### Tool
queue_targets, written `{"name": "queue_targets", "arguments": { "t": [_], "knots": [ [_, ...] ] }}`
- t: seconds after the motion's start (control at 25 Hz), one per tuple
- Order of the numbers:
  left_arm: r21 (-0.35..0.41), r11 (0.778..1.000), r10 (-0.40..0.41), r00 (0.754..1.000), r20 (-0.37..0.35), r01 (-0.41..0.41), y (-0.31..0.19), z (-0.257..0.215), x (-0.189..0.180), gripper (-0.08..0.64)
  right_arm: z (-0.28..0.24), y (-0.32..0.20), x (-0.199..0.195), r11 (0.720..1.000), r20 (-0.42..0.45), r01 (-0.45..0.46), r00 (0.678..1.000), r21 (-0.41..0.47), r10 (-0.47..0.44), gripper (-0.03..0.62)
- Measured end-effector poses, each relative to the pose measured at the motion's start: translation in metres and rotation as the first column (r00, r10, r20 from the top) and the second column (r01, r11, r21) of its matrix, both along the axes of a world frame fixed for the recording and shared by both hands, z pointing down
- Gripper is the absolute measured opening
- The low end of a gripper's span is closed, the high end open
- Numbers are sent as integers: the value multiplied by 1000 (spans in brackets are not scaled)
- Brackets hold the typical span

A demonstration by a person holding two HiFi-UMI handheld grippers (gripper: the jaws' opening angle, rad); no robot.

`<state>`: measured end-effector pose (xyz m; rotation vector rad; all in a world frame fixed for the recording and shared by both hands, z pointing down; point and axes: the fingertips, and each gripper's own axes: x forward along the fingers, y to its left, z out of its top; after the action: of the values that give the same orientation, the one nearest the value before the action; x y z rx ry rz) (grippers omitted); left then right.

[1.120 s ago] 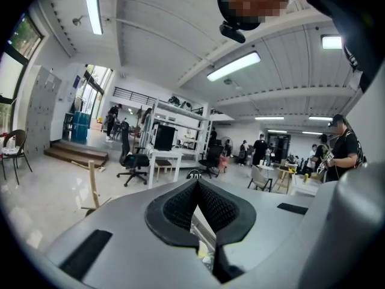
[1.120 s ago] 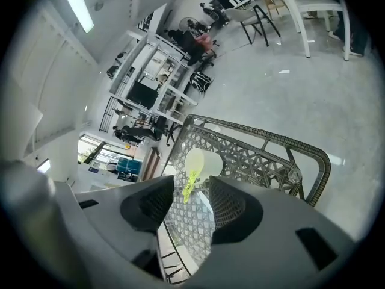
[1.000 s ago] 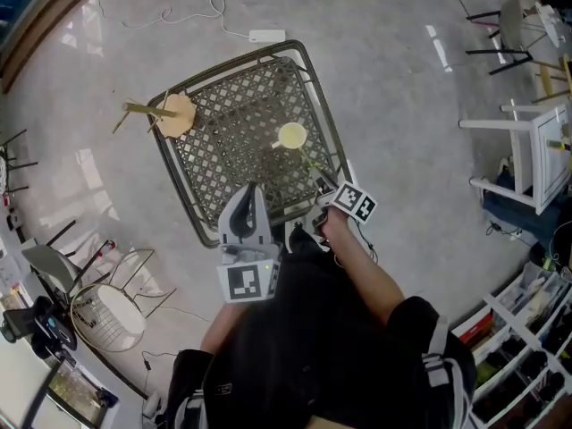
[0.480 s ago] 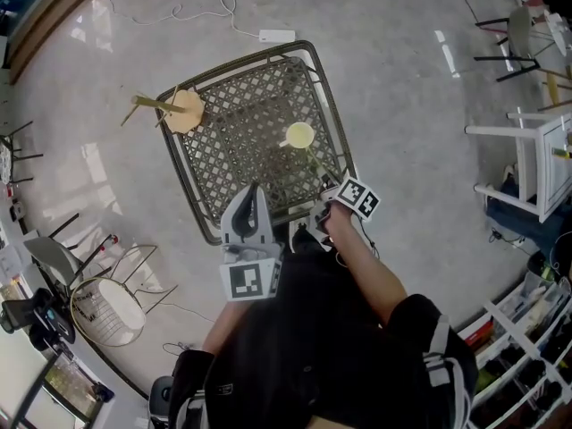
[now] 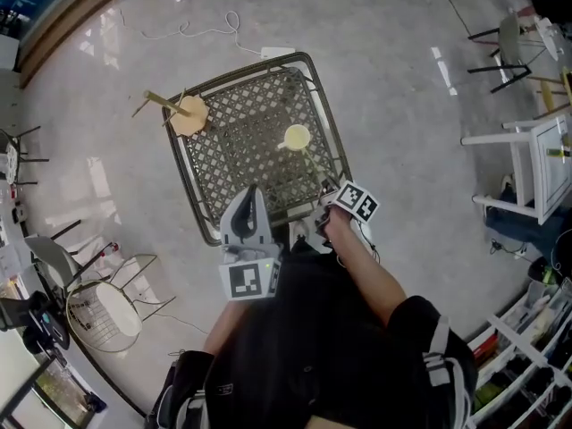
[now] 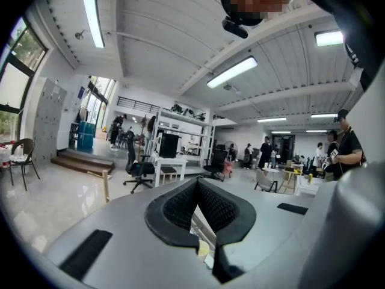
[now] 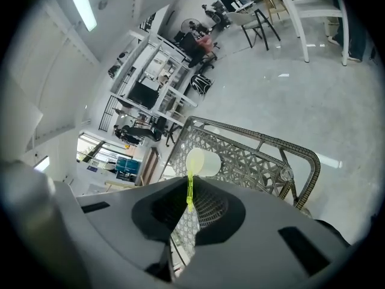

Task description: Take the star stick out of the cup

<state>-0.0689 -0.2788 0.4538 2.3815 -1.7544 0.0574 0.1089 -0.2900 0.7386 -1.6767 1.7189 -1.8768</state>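
Note:
A pale yellow cup stands on the metal lattice table, right of its middle. A thin green star stick leans out of it toward me. My right gripper is at the table's near right edge, its jaws closing with the stick's stem between the pads. In the right gripper view the star stick runs from the cup into the right gripper. My left gripper hovers at the table's near edge, shut and holding nothing; in its own view the left gripper points up at the room.
A round wooden stool lies against the table's far left corner. A white chair stands at the right, a wire chair at the lower left. A power strip with its cable lies on the floor beyond the table.
The head view has shifted a little, so the table sits slightly higher in it. Both grippers stay where they were at the table's near edge.

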Motion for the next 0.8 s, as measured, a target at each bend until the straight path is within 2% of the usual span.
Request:
{"name": "queue_targets", "arguments": {
  "t": [0.32,0.56,0.8],
  "knots": [
    [84,996,-37,999,37,34,75,-31,9,15,-42,40,10,992,-3,46,999,121,-46,21],
    [75,994,-85,995,44,82,133,-40,13,15,-75,73,16,974,-30,109,994,201,-105,21],
    [81,992,-107,992,69,102,168,-43,11,15,-111,100,21,940,-107,154,986,303,-127,21]
  ]
}}
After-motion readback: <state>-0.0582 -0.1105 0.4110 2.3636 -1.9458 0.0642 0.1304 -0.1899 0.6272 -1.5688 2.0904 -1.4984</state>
